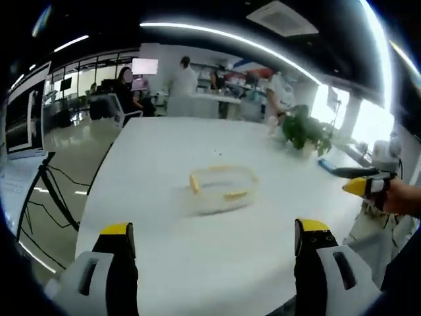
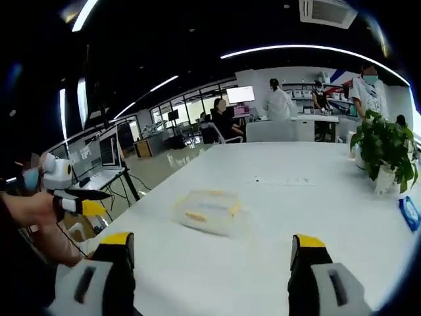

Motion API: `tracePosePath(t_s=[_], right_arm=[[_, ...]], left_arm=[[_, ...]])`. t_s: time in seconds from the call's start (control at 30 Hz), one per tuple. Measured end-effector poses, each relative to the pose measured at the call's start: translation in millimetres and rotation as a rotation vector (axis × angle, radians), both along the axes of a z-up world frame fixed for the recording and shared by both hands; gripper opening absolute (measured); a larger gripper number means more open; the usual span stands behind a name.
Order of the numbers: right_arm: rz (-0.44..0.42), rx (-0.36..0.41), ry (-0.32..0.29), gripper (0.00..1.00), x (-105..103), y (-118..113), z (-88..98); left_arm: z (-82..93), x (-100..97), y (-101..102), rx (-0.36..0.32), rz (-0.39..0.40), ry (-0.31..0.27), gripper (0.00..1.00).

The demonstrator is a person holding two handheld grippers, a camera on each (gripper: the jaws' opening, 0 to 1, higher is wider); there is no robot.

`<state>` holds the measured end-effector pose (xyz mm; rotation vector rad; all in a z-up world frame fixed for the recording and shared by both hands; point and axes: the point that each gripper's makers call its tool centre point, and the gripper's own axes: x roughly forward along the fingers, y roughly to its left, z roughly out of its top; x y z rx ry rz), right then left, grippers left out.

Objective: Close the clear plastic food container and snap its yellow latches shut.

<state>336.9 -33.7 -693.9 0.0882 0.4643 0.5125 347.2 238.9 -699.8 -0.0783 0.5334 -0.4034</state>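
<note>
A clear plastic food container (image 1: pixel 219 189) with yellow latches sits near the middle of a white table (image 1: pixel 197 141); its lid looks to be lying on top. My left gripper (image 1: pixel 214 240) is open, its yellow-tipped jaws wide apart and short of the container. In the right gripper view the same container (image 2: pixel 207 210) lies ahead and a little left, and my right gripper (image 2: pixel 209 250) is open too, nothing between its jaws. The right gripper (image 1: pixel 368 185) shows at the right edge of the left gripper view, held in a hand. The left gripper (image 2: pixel 82 205) shows at the left of the right gripper view.
A potted plant (image 2: pixel 385 153) stands on the table's far right side, with a blue packet (image 2: pixel 409 212) near it. The same plant (image 1: pixel 306 131) appears far right in the left gripper view. People stand and sit at benches behind. A tripod (image 1: pixel 49 191) stands left of the table.
</note>
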Motion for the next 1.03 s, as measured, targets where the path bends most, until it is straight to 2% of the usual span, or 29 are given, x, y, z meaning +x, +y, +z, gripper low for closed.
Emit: tracePosePath(t_s=[0.1,0.37,0.57,0.77,0.87,1.03], right_arm=[[-0.007,0.005,0.003,1.0,-16.7,-13.7,1.5],[-0.051,-0.02,0.047,1.0,-65.1,-55.9,-6.0],[-0.085,-0.028,0.076,1.0,-89.1,-77.0,-13.7],[-0.083,-0.023,0.078,1.0,-95.2,-73.7,-13.6],[-0.061,-0.015,0.093,1.0,-97.9,-67.1,-15.9],[-0.029,-0.038,0.096,1.0,-100.5,-61.2,-19.5]], left_arm=[[3.1,-13.3,0.8,0.022,-0.023,0.001,0.99],[9.9,-41.2,8.7,0.011,-0.025,0.006,0.99],[11.8,-58.8,9.4,0.016,-0.023,0.002,0.99],[10.6,-64.3,6.9,0.02,-0.019,0.002,0.99],[12.3,-65.3,6.0,0.049,-0.025,-0.014,0.99],[13.0,-66.0,5.8,0.029,-0.012,-0.014,0.99]])
